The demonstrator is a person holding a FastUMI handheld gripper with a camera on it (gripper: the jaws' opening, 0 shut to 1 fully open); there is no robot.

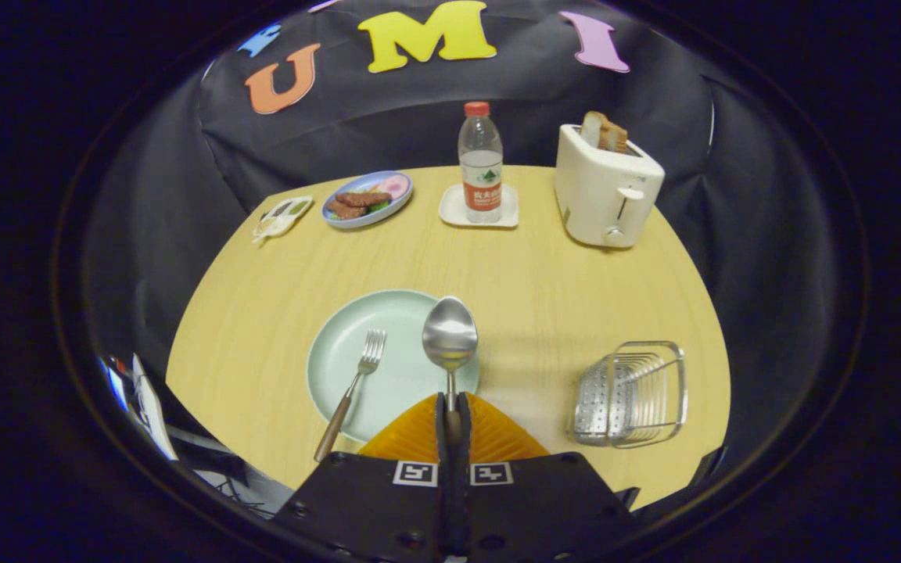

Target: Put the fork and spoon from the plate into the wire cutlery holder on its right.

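Note:
My gripper (451, 407) is shut on the handle of a metal spoon (450, 336), both fingers pressing it. The spoon's bowl points forward beyond the fingertips, held over the right part of a pale green plate (357, 371). A fork (353, 387) with a brown handle lies on the plate's left half, tines pointing away and the handle sticking out over the near rim. The wire cutlery holder (632, 391) stands on the table to the right of the plate and of my fingers, with nothing showing inside it.
On the far side of the wooden table (536, 289) stand a white toaster (605, 188) with bread in it, a water bottle (480, 164) on a white coaster, a blue plate of food (367, 198) and a small packet (282, 216).

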